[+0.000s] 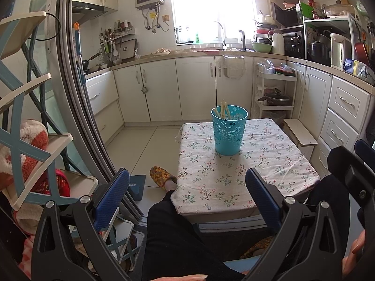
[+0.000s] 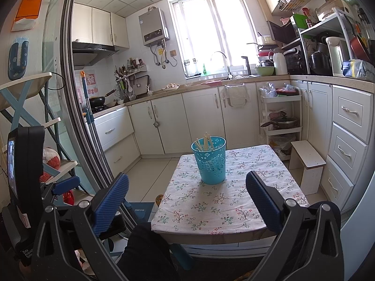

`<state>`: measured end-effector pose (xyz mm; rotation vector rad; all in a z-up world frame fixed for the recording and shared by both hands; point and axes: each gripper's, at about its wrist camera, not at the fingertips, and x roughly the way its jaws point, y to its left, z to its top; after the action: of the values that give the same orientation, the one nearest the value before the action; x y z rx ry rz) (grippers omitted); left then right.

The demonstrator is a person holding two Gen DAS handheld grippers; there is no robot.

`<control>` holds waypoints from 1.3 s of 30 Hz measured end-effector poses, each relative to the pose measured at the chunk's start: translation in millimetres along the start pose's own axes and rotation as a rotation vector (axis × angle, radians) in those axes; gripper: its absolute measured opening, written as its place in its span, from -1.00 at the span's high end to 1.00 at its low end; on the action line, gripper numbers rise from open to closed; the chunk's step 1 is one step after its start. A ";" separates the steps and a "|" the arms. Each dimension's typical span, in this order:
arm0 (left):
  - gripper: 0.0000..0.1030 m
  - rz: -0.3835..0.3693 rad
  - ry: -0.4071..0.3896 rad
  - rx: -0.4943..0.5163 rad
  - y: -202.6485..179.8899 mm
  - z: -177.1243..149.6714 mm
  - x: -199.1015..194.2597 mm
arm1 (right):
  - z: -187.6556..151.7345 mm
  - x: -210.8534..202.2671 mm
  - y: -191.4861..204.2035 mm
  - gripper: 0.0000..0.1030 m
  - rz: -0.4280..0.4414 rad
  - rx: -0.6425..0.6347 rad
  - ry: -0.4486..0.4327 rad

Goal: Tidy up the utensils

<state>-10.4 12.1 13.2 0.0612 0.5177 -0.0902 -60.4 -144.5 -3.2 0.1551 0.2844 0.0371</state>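
Note:
A turquoise perforated holder (image 1: pixel 229 130) (image 2: pixel 209 160) stands upright on the flower-print tablecloth (image 1: pixel 234 182) (image 2: pixel 225 201) of a small low table. Several pale chopsticks (image 1: pixel 223 110) (image 2: pixel 206 141) lean inside it, tips up. My left gripper (image 1: pixel 187 192) hangs open in front of the table's near edge, nothing between its blue pads. My right gripper (image 2: pixel 187 192) is also open and holds nothing, short of the table's near edge. The right gripper also shows at the far right edge of the left wrist view (image 1: pixel 351 164). No loose utensils lie on the cloth.
A person's dark-trousered leg (image 1: pixel 173 234) and yellow slipper (image 1: pixel 163 175) rest left of the table. A sliding door frame (image 1: pixel 77 93) and a blue-and-cream rack (image 1: pixel 25 140) stand at left. White cabinets (image 1: pixel 194 89), a trolley (image 1: pixel 274 89) and a small stool (image 2: pixel 307 161) ring the floor.

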 end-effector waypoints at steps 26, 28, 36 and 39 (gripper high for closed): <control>-0.85 -0.034 -0.075 -0.031 6.2 -0.3 -6.6 | -1.8 0.4 -5.0 -0.86 -0.002 0.004 0.011; -0.85 -0.014 -0.085 -0.006 2.5 1.7 -5.4 | -0.8 3.5 -6.4 -0.86 -0.005 0.007 0.013; -0.85 -0.029 0.038 0.016 -10.1 8.9 39.2 | -1.3 36.3 -32.1 -0.86 -0.065 0.033 0.071; -0.85 -0.027 0.066 0.022 -14.3 13.3 60.7 | -1.5 69.5 -53.1 -0.86 -0.110 0.059 0.124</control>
<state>47.2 -7.5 -6.0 0.0787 0.5837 -0.1201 6.6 -192.6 -32.2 0.1961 0.4174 -0.0708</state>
